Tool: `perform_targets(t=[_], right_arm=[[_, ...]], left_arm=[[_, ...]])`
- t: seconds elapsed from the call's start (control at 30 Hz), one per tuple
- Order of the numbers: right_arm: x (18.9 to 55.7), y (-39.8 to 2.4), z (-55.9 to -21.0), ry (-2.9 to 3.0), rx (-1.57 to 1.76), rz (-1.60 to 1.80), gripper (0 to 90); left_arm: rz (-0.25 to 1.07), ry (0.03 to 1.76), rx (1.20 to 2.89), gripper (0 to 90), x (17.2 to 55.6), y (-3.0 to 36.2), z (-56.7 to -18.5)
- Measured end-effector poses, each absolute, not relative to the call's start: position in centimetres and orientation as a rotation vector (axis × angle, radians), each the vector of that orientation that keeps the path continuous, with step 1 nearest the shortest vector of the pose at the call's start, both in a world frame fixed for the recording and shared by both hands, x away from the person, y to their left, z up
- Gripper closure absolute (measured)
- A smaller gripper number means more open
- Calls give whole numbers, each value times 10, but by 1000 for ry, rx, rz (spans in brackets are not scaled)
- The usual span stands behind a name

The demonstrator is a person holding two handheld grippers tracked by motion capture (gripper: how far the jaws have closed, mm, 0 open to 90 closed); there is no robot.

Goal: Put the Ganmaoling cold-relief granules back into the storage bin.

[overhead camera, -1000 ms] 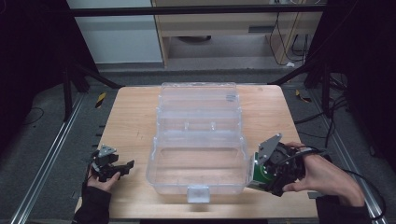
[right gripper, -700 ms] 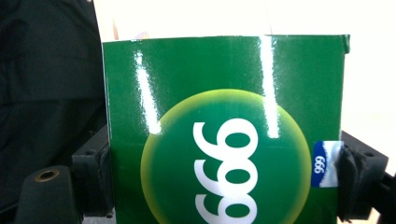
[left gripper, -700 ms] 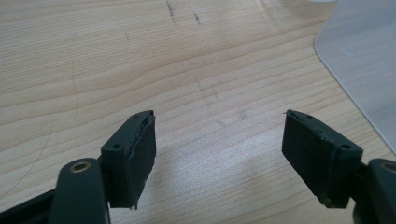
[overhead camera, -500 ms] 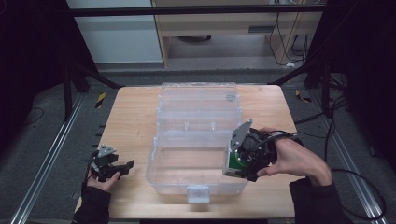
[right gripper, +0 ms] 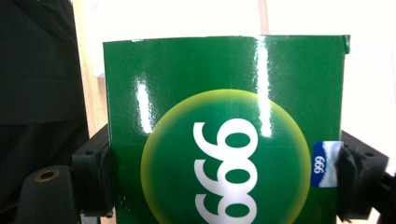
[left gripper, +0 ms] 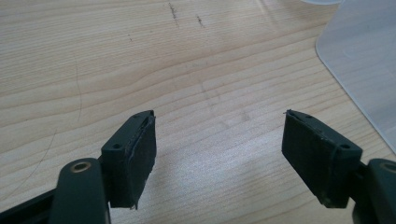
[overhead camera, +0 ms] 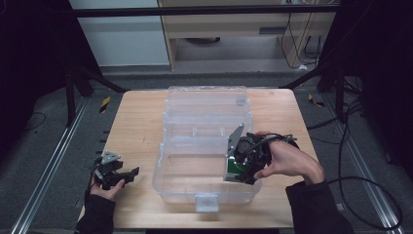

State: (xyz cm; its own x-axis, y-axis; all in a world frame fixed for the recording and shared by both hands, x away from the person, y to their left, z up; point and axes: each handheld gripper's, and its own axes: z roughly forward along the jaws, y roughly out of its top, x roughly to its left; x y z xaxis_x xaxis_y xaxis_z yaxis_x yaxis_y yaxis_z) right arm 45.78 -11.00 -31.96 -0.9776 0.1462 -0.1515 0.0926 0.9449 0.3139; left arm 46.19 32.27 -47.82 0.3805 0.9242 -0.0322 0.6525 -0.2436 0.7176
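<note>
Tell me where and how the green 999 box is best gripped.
Grip the green 999 box across its two narrow side edges, coming at its broad printed face, as the right hand-held gripper does now. The box is flat and rigid, so the pads seat squarely on parallel edges. Held this way it hangs over the clear plastic case.

Bright on the table (overhead camera: 141, 126), dark all around. Shiny white glare on the green box (right gripper: 224, 130), washed-out white behind.
</note>
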Motion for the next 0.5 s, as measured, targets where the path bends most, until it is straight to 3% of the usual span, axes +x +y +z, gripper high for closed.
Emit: perform_targets(t=[0.5], right_arm=[[462, -110, -354, 2965, 187, 411, 158]], left_arm=[[536, 1353, 1990, 258, 462, 323, -478]])
